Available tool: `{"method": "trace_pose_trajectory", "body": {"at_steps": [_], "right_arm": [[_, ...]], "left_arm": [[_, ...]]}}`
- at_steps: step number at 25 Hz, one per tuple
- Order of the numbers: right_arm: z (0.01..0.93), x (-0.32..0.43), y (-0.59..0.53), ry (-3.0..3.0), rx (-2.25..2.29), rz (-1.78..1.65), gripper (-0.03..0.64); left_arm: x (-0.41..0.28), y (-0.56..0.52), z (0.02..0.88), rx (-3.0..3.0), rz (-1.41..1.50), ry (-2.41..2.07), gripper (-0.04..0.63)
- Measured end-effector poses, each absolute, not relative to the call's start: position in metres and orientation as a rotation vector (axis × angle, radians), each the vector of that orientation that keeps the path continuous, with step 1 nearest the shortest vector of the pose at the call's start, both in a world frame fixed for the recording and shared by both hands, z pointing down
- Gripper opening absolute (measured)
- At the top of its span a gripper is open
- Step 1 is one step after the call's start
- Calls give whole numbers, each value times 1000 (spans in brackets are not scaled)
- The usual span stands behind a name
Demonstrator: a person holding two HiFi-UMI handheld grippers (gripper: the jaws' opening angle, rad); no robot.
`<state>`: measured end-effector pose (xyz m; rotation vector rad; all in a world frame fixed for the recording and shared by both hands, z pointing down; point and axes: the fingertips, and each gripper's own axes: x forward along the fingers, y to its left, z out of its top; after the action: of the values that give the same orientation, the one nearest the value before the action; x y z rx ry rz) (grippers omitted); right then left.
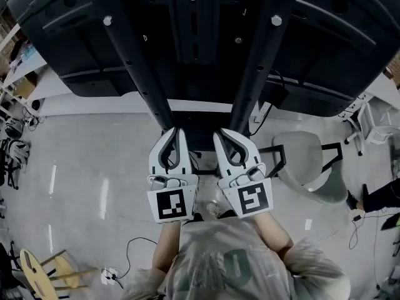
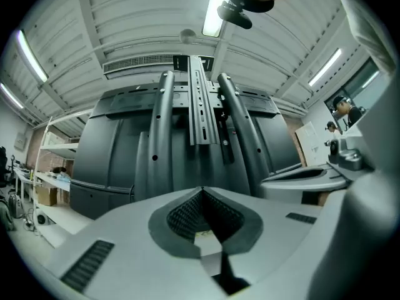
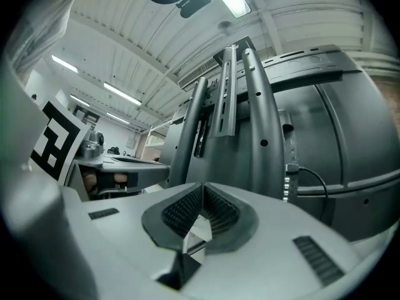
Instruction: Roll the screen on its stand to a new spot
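Screen [image 1: 62, 30] on its stand sits directly ahead of the person, rear shell toward them. Left tool [image 1: 177, 130] has its jaws pressed together, nothing between the ribbed pads [image 2: 184, 214]. Right tool [image 1: 220, 134] is the same, closed and empty. The tips aim at the lower part of the stand's left upright [image 1: 140, 61] and right upright [image 1: 256, 67]; touching or just short, cannot tell. Looks like the push is about to start or under way, with the screen not visibly at a new spot. To do it well, press both closed tips square onto the tube centres and push evenly so the stand rolls straight instead of pivoting; rounded smooth tubes could let a tip skid off sideways. Mind the cable [image 3: 309, 180] plugged into the back, and the grey chair [image 1: 312, 167] near on the right. Wheels are not in view. The uprights are dark round metal tubes with small holes, and the centre rail [image 1: 192, 17] is flat and slotted. The screen shell is matte dark moulded plastic with ridges, and the tool bodies are smooth pale plastic. The floor [image 1: 81, 186] is pale and glossy, reflecting lights.
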<state>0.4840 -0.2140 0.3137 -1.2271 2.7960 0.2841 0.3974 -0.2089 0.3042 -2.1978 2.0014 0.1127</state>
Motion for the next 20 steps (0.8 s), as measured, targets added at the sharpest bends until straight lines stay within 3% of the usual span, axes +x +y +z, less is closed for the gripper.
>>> {"method": "trace_pose_trajectory", "body": {"at_steps": [8,9,10,11,13,20], "right_arm": [[301,491,-225,2629,-1478,263,23],[296,499,-228,2581,-1524,279,33],[291,507,-232,2539,-1564,301,139],[287,515,-236,2505,-1601,316,260],[282,529,-243,2453,-1671,317,264],[285,542,-270,2452,-1757,240,267]], "left_arm": [[382,-228,299,-2261,100,1922,18],[378,-229,297,-2257,100,1918,39],[374,-230,294,-2254,104,1914,165],[369,-232,292,-2252,117,1914,237],[359,-237,287,-2247,144,1927,276],[343,-265,297,-2286,72,1955,318]]}}
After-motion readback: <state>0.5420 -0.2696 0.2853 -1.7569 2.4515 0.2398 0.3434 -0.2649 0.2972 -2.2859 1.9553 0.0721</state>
